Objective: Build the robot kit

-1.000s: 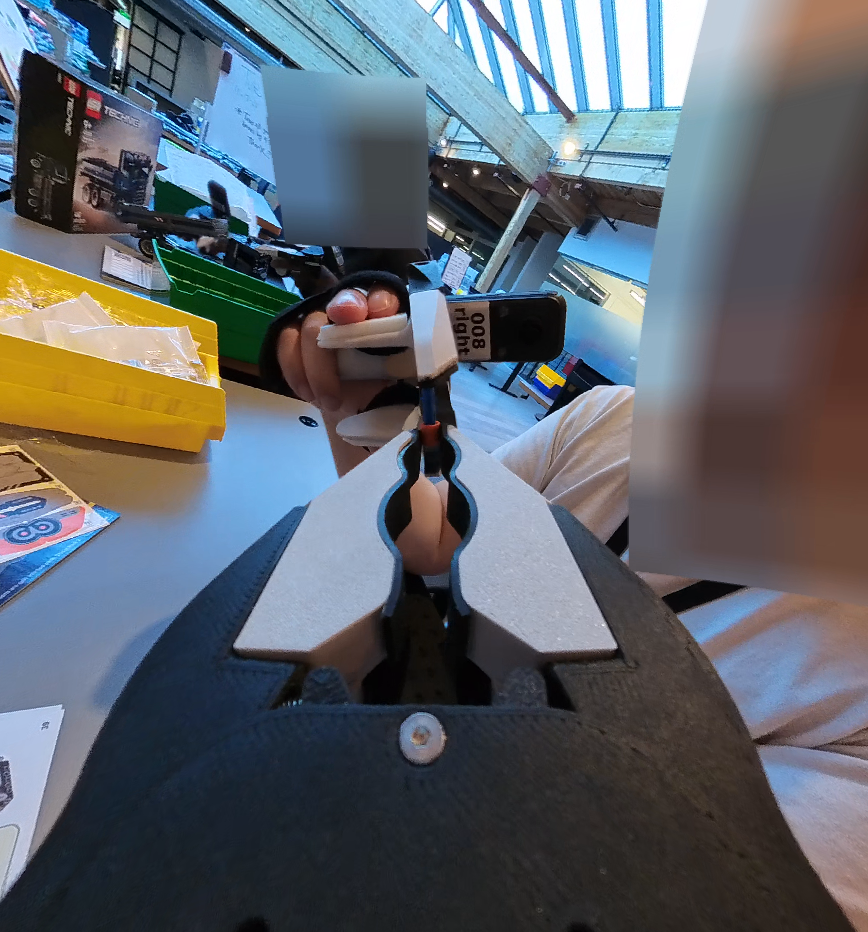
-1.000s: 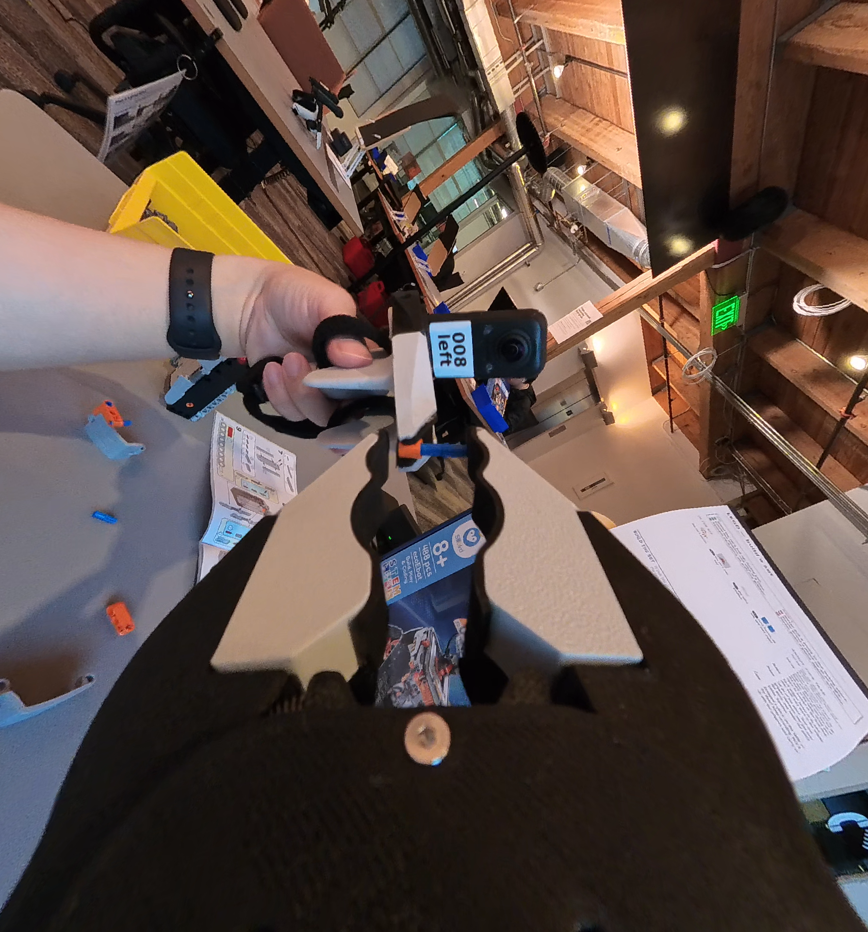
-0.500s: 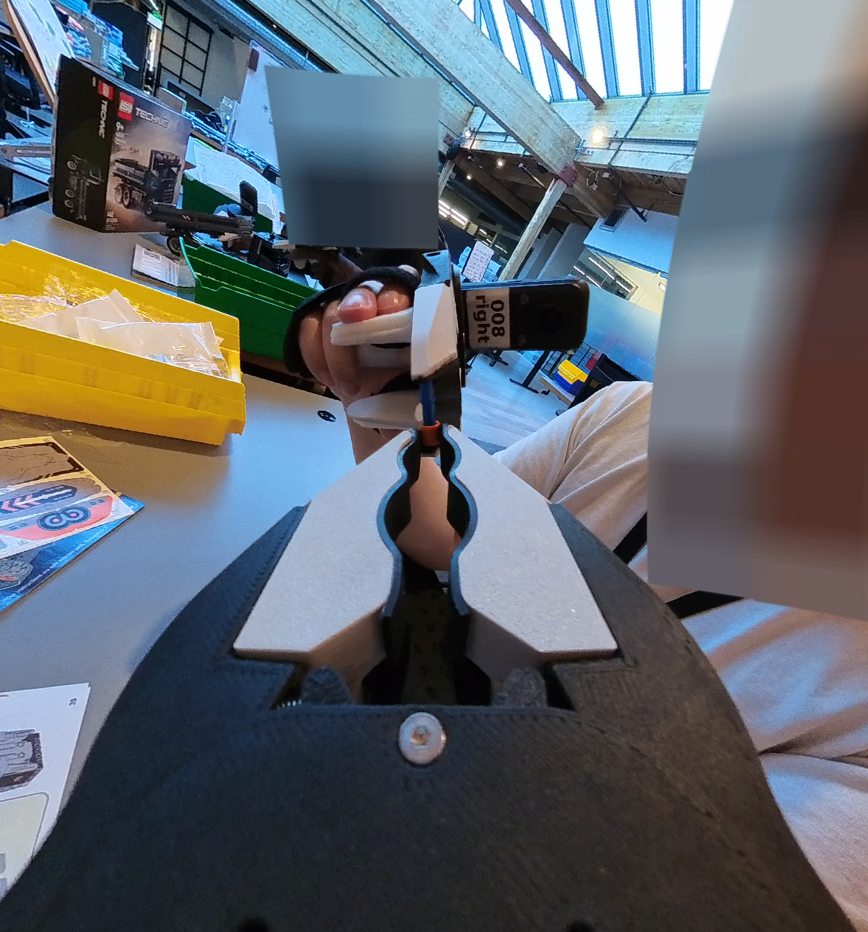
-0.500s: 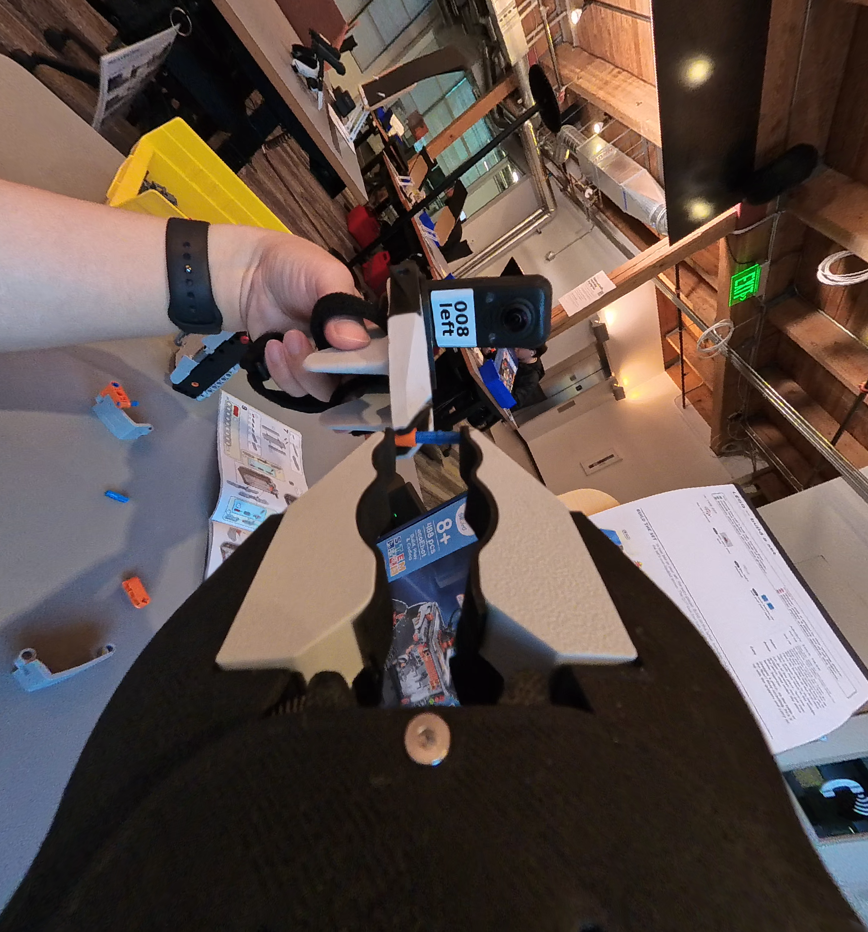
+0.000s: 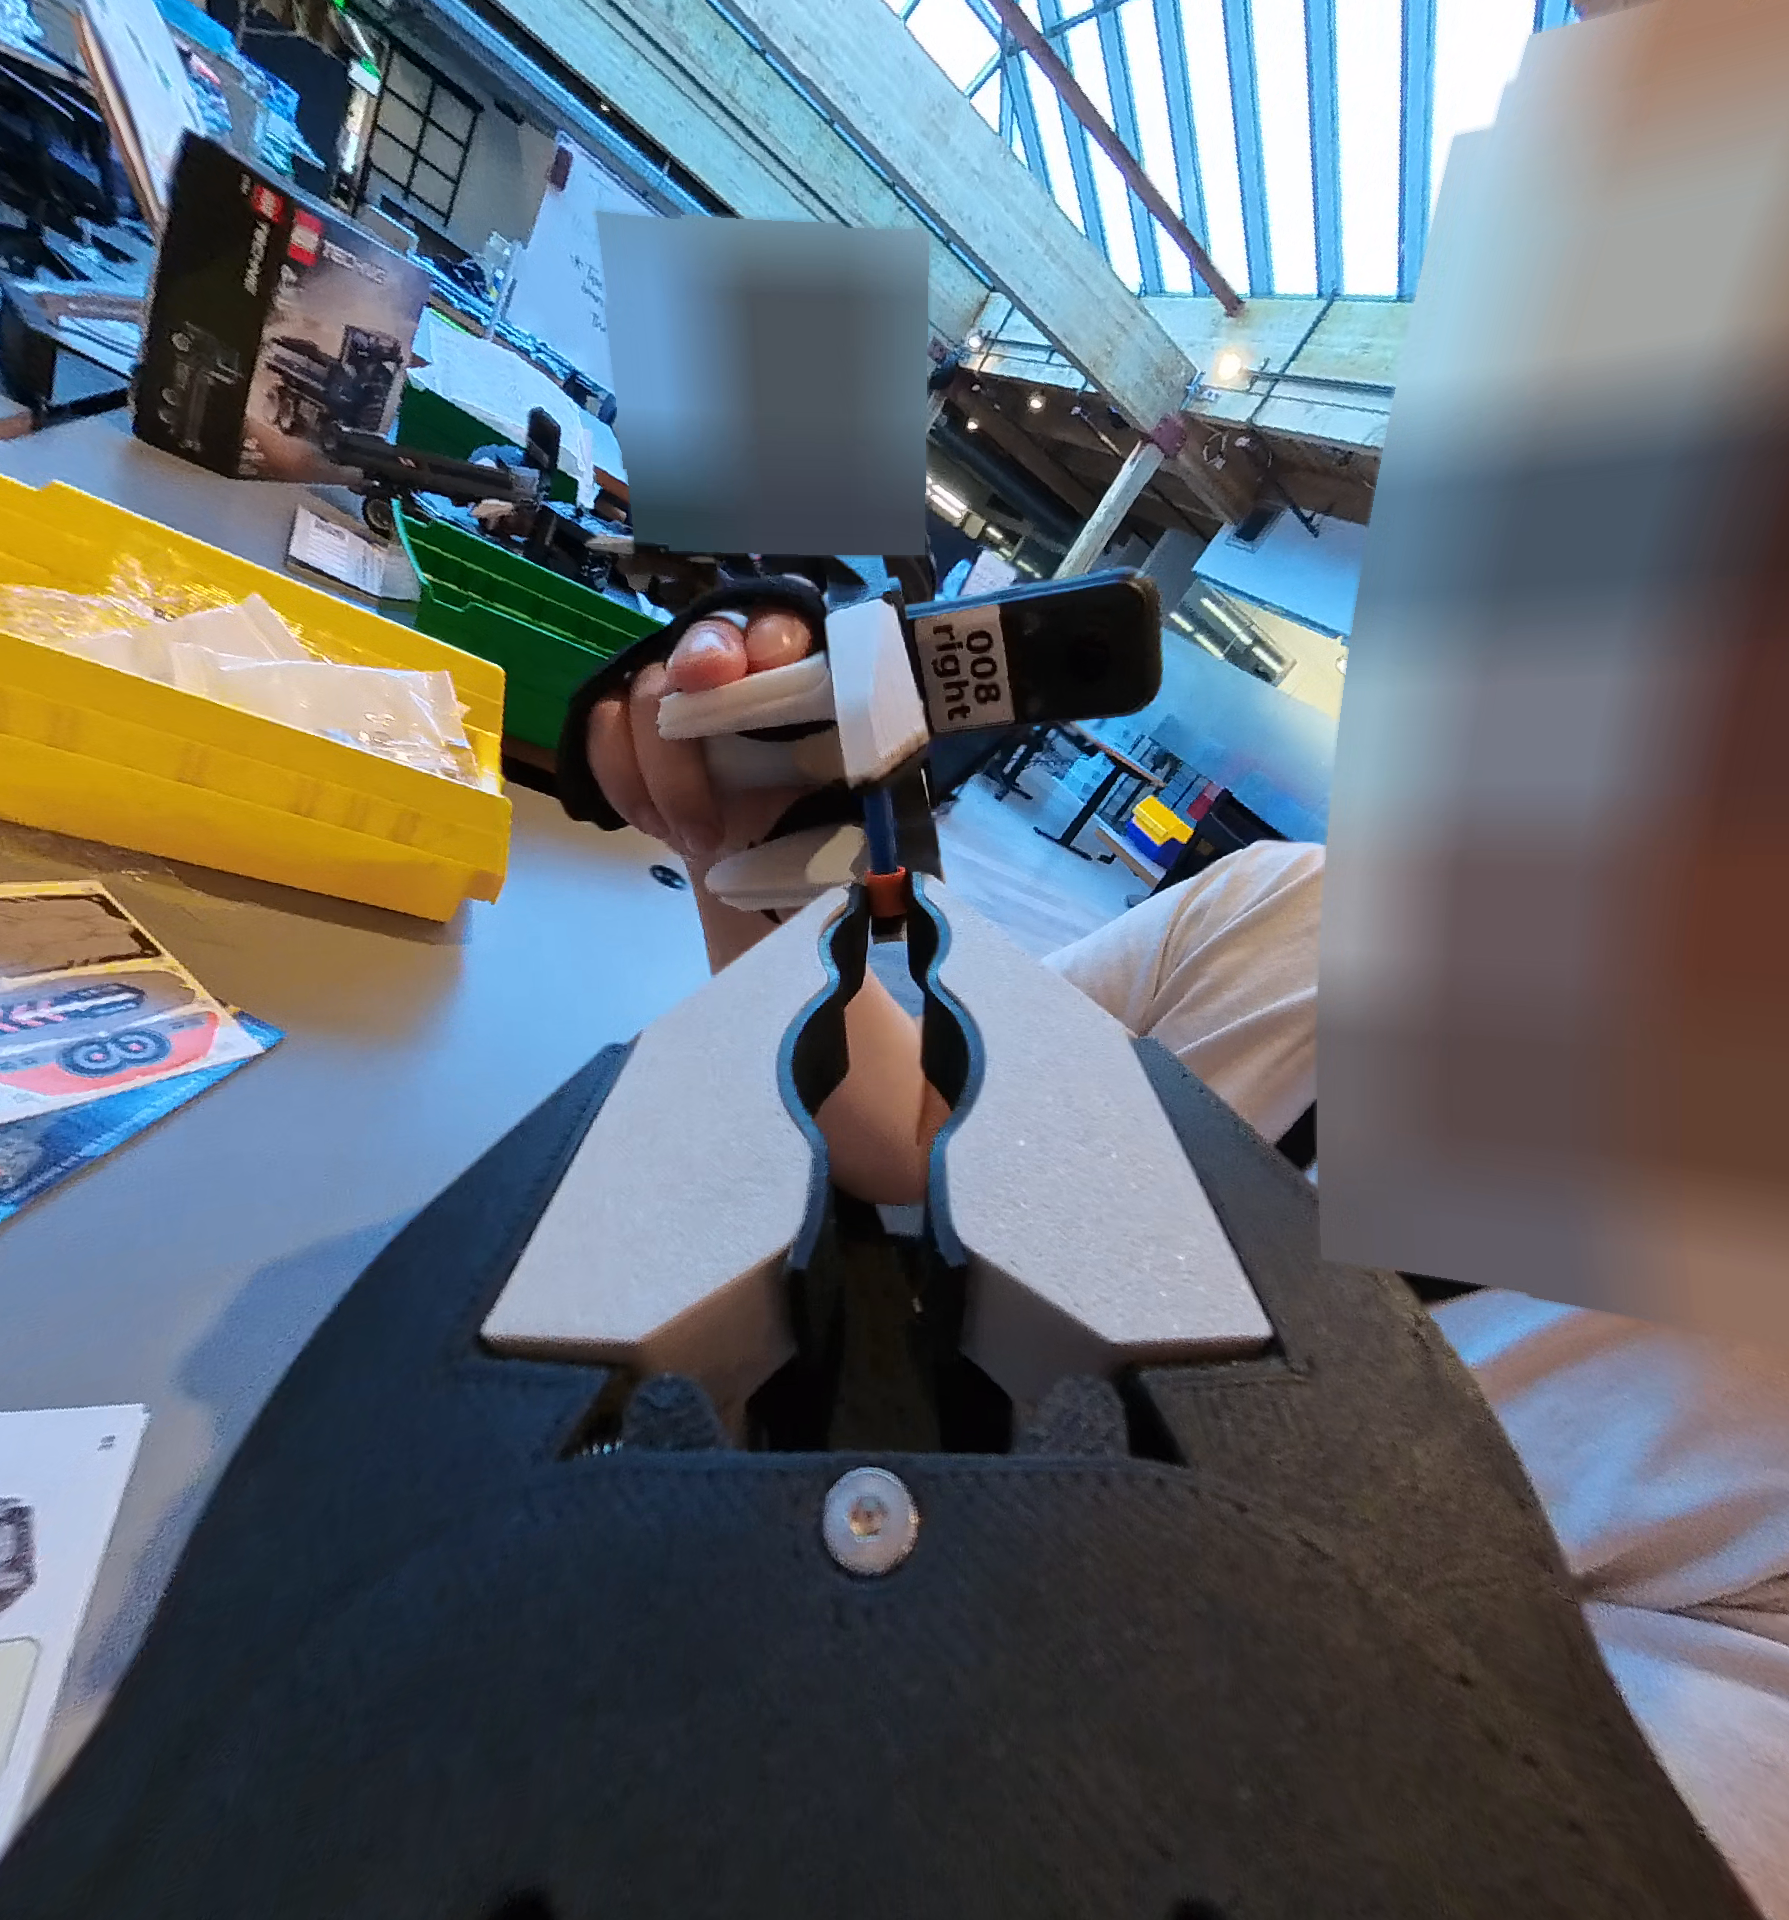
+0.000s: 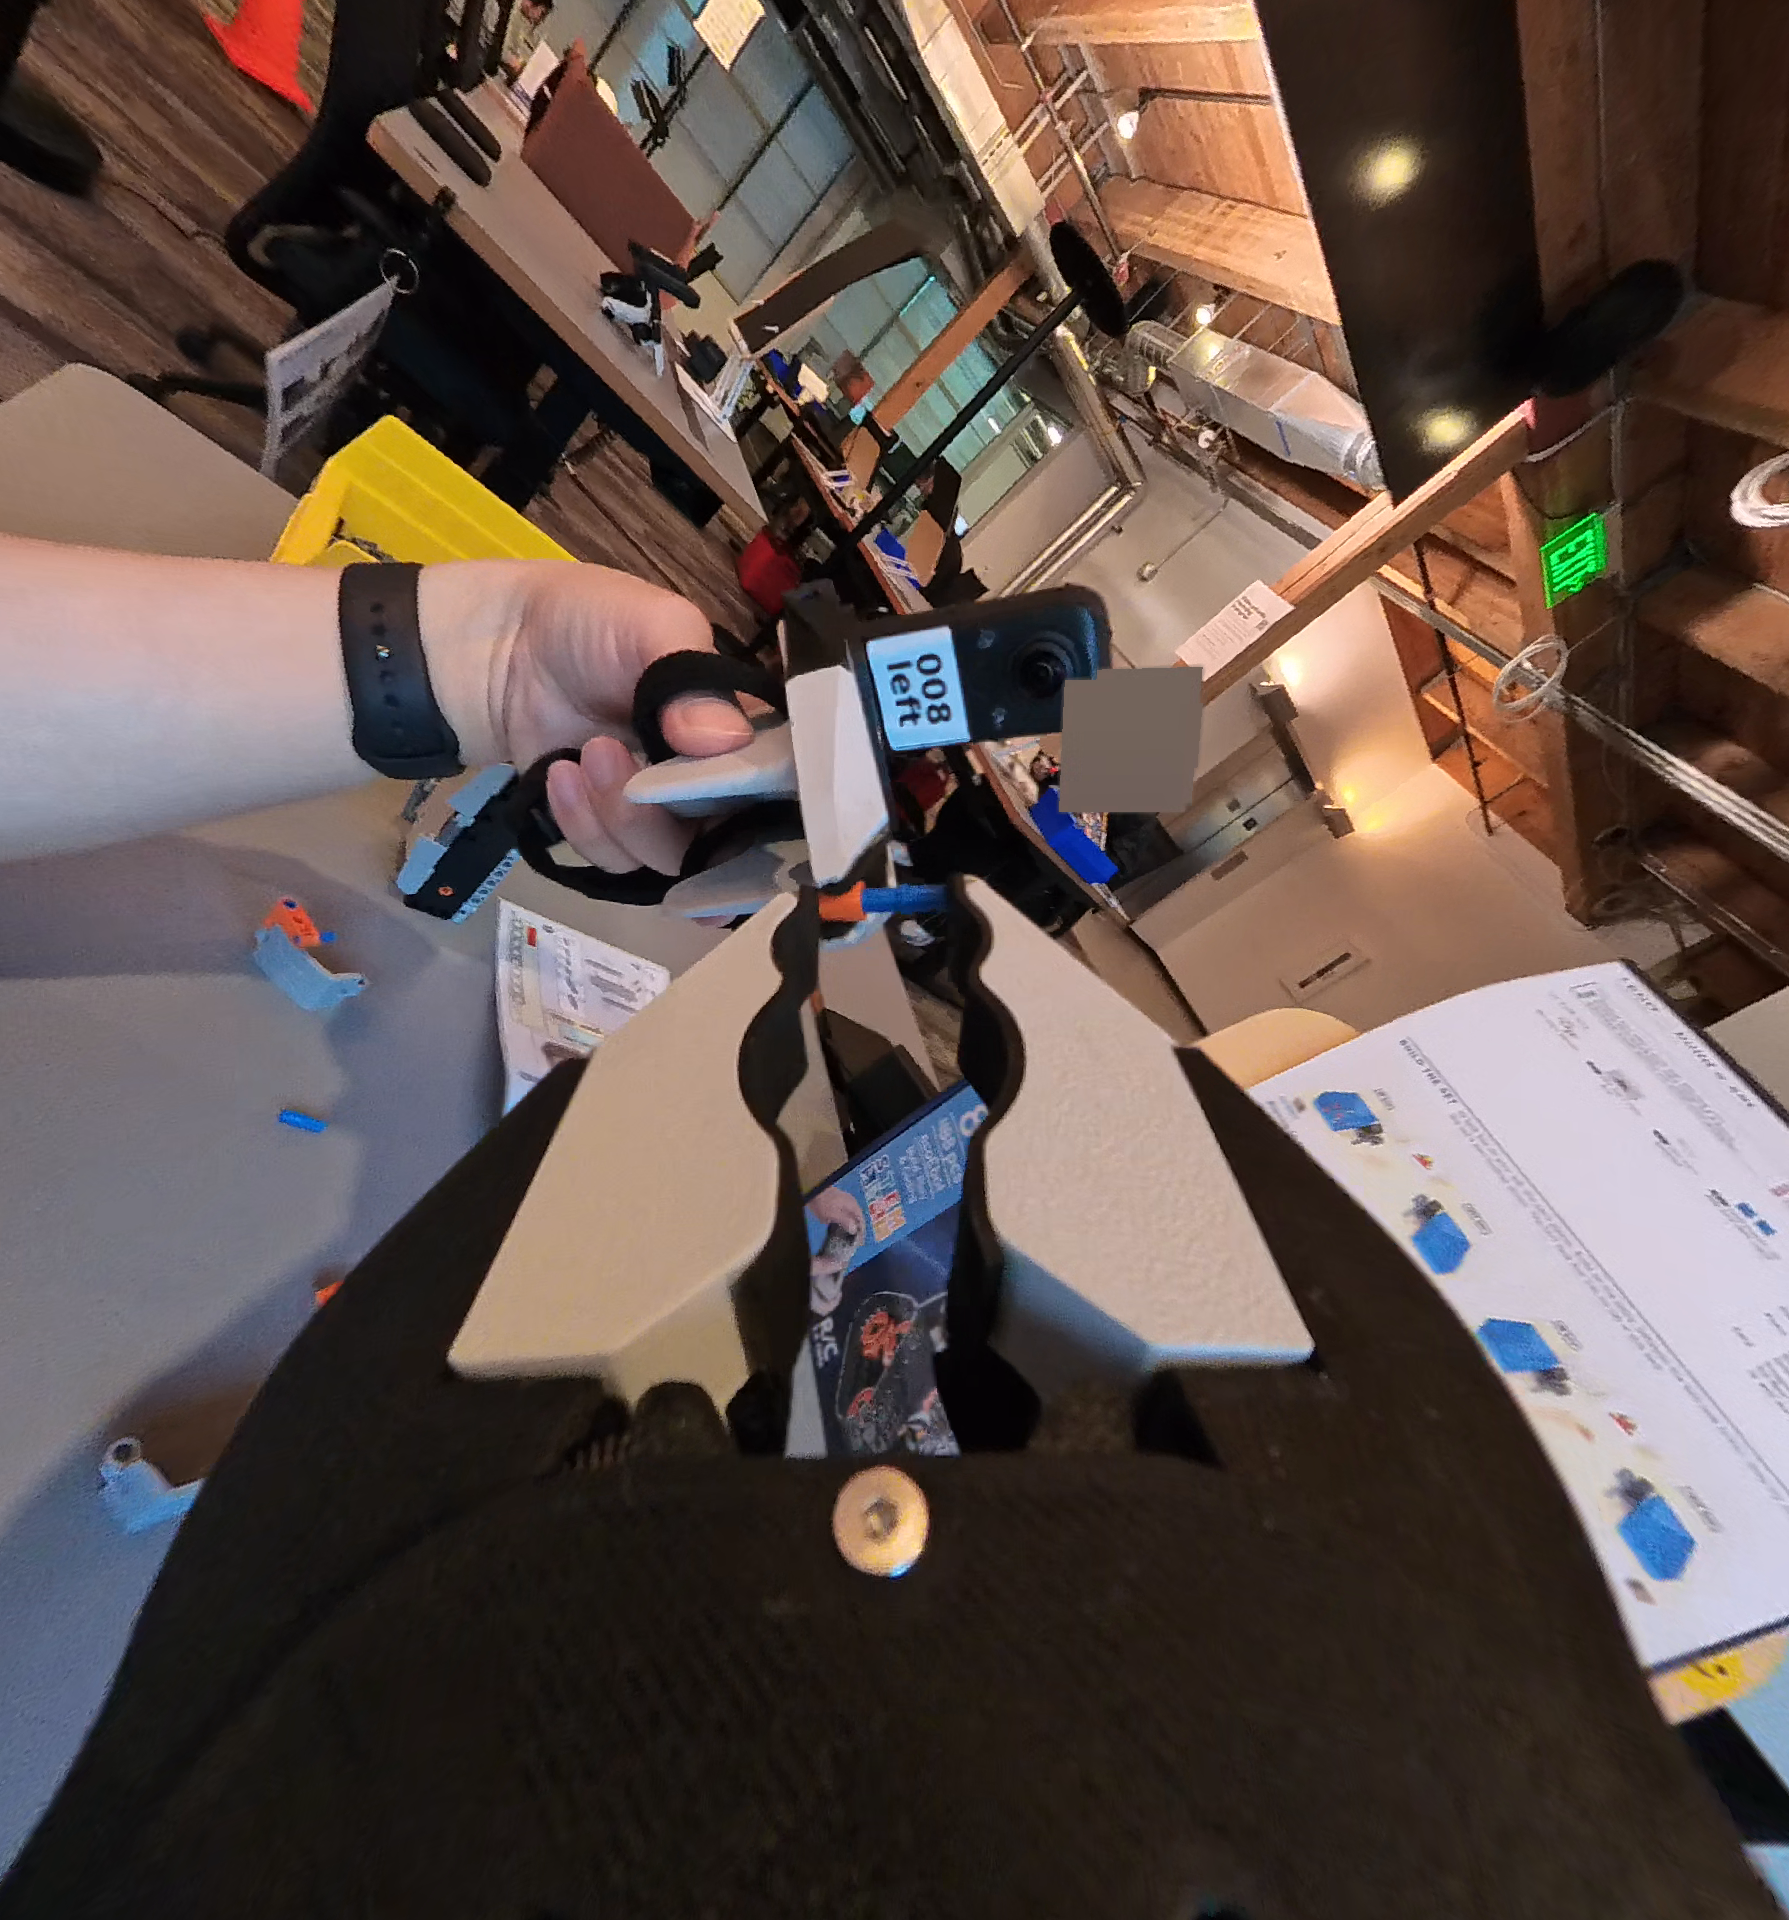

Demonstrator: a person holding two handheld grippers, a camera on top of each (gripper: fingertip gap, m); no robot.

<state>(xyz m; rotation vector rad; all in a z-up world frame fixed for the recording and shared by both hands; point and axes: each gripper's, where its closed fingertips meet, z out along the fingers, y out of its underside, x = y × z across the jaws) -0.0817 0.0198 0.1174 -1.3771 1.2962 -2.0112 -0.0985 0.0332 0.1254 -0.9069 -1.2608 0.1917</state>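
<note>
My left gripper [image 5: 882, 920] is shut on a small orange connector [image 5: 884, 891], pinched at the very fingertips. A thin blue axle [image 5: 877, 826] sticks out of the connector towards my right gripper. In the right wrist view the blue axle [image 6: 905, 896] and the orange connector [image 6: 838, 902] lie crosswise between the tips of my right gripper [image 6: 877, 900]. Those jaws stand narrowly apart and pinch the pair end to end. Both grippers meet tip to tip in the air above the grey table [image 5: 370, 1091]. A hand holds each gripper.
A yellow bin [image 5: 246, 790] with plastic bags, a green bin [image 5: 516, 613] and a black box [image 5: 266, 332] stand at the back left. A sticker sheet [image 5: 69, 1039], a booklet [image 6: 568, 987], a printed sheet [image 6: 1555, 1247] and loose small parts [image 6: 303, 951] lie on the table. My two grippers' fingertips are within a few centimetres of each other.
Both grippers have stayed joined at the orange connector and blue axle while tilting a little. The right jaws have narrowed slightly on the axle.
</note>
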